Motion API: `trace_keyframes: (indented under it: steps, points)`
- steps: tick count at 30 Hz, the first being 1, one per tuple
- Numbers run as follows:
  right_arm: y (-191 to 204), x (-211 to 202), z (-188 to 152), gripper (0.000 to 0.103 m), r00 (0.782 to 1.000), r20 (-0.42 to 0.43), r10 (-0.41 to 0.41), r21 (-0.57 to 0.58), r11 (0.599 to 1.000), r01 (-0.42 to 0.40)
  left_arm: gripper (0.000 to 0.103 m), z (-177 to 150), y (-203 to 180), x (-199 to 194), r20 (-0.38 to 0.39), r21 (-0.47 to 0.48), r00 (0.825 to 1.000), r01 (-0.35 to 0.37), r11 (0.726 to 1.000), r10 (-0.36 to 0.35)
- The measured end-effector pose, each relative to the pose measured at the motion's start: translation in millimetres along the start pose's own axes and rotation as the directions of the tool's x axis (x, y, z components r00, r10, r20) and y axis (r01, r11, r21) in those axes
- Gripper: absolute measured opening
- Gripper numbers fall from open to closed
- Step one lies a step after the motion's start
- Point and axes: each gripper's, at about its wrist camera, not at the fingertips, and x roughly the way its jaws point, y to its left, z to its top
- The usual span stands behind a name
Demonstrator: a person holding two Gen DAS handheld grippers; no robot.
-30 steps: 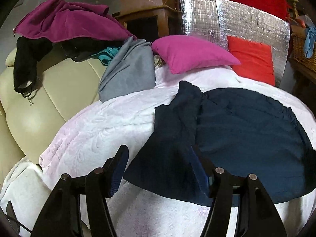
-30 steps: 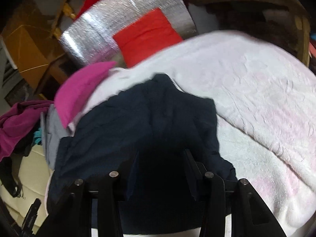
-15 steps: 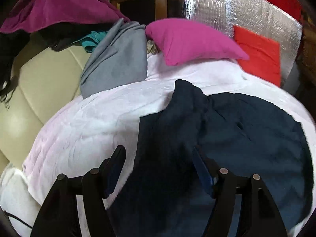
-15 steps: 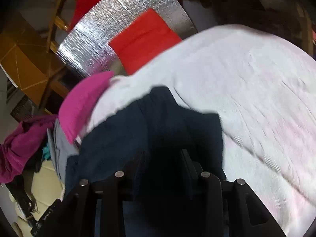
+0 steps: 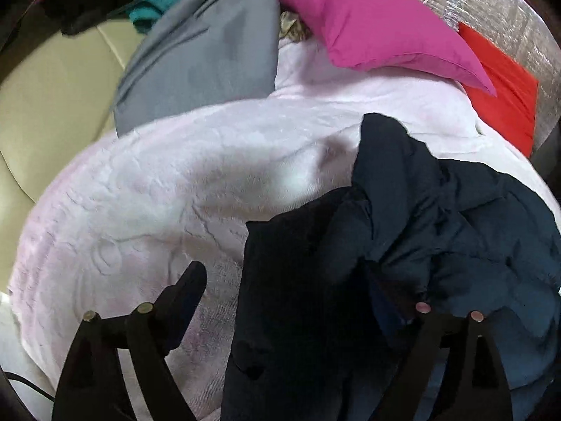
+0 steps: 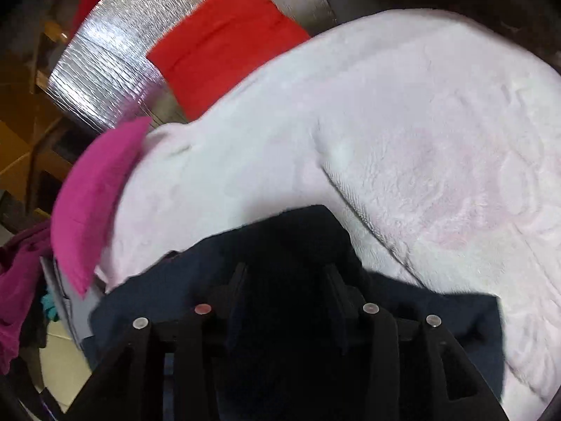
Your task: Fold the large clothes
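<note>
A dark navy garment (image 5: 438, 217) lies bunched on a pale pink fleece blanket (image 5: 157, 203). In the left wrist view my left gripper (image 5: 284, 291) is open, its left finger (image 5: 182, 301) over the blanket and its right finger sunk in the navy cloth. In the right wrist view the navy garment (image 6: 168, 291) fills the bottom of the frame. My right gripper (image 6: 285, 280) sits over it with its fingers apart and dark cloth between them; whether it grips the cloth is unclear.
A magenta pillow (image 5: 378, 24) and a red pillow (image 5: 505, 94) lie at the blanket's far side before a silver foil panel (image 6: 105, 63). A grey garment (image 5: 203, 52) lies on a cream sofa (image 5: 52, 105) at left, with more clothes behind it.
Both grippers moved forward and down onto the navy garment. The garment went from spread flat to bunched, with its near part pulled up toward the far side.
</note>
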Motion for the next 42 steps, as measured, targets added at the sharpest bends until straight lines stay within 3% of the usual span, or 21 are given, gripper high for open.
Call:
trace_keyframes:
  steps: [3,6,8,12,15,16,18,21,24,27,30,32,33,34,38,39,42]
  points:
    - [12,-17,-3,0.048,0.999,0.046,-0.024,-0.007,1.000,0.024,0.092,1,6,-4,0.002,-0.023,1.000,0.005,1.000,-0.005]
    - [43,-38,-11,0.049,0.994,0.094,0.059,-0.091,0.995,-0.051,0.092,0,-1,-29,0.073,-0.001,0.996,-0.049,0.999,0.049]
    - [79,-51,-23,0.049,0.985,0.117,0.126,-0.204,0.974,-0.101,0.092,-3,-12,-54,0.161,0.061,0.985,-0.076,0.995,0.065]
    - [137,-37,-49,0.049,0.980,0.022,0.199,-0.320,0.930,-0.182,0.092,-12,-20,-72,0.230,0.125,0.969,-0.120,0.985,0.089]
    - [162,0,-67,0.048,0.984,-0.087,0.153,-0.340,0.924,-0.174,0.092,-13,-12,-64,0.208,0.133,0.972,-0.143,0.981,0.114]
    - [169,19,-75,0.049,0.991,-0.107,0.080,-0.358,0.927,-0.113,0.092,-11,-5,-63,0.205,0.119,0.970,-0.157,0.980,0.130]
    - [171,29,-83,0.050,0.993,-0.111,0.029,-0.352,0.934,-0.067,0.092,-5,14,-63,0.204,0.074,0.967,-0.167,0.983,0.149]
    - [183,9,-83,0.050,0.992,-0.067,0.105,-0.315,0.941,-0.121,0.092,2,44,-67,0.203,-0.019,0.964,-0.173,0.985,0.173]
    - [220,-8,-96,0.050,0.972,-0.067,0.225,-0.390,0.891,-0.233,0.092,7,66,-69,0.196,-0.093,0.963,-0.172,0.981,0.188]
    - [257,1,-121,0.050,0.933,-0.184,0.310,-0.409,0.839,-0.360,0.092,6,79,-72,0.196,-0.122,0.961,-0.174,0.977,0.195]
    - [287,35,-144,0.050,0.903,-0.298,0.310,-0.373,0.833,-0.409,0.092,6,82,-78,0.215,-0.113,0.954,-0.188,0.976,0.209]
    - [300,75,-159,0.050,0.894,-0.393,0.214,-0.366,0.856,-0.366,0.092,9,82,-77,0.228,-0.096,0.951,-0.192,0.977,0.209]
    - [303,91,-166,0.052,0.904,-0.402,0.148,-0.381,0.870,-0.312,0.092,8,82,-80,0.236,-0.090,0.948,-0.195,0.977,0.211]
    - [304,95,-167,0.052,0.907,-0.397,0.141,-0.387,0.870,-0.305,0.092,8,82,-82,0.244,-0.083,0.946,-0.197,0.977,0.211]
    - [290,71,-162,0.052,0.894,-0.391,0.219,-0.321,0.878,-0.356,0.092,7,77,-93,0.278,-0.057,0.940,-0.190,0.980,0.199]
    - [285,55,-162,0.052,0.901,-0.362,0.240,-0.327,0.872,-0.364,0.092,6,76,-96,0.283,-0.053,0.938,-0.192,0.980,0.199]
    - [261,4,-154,0.052,0.950,-0.245,0.192,-0.414,0.865,-0.282,0.092,1,70,-112,0.311,-0.046,0.934,-0.169,0.985,0.175]
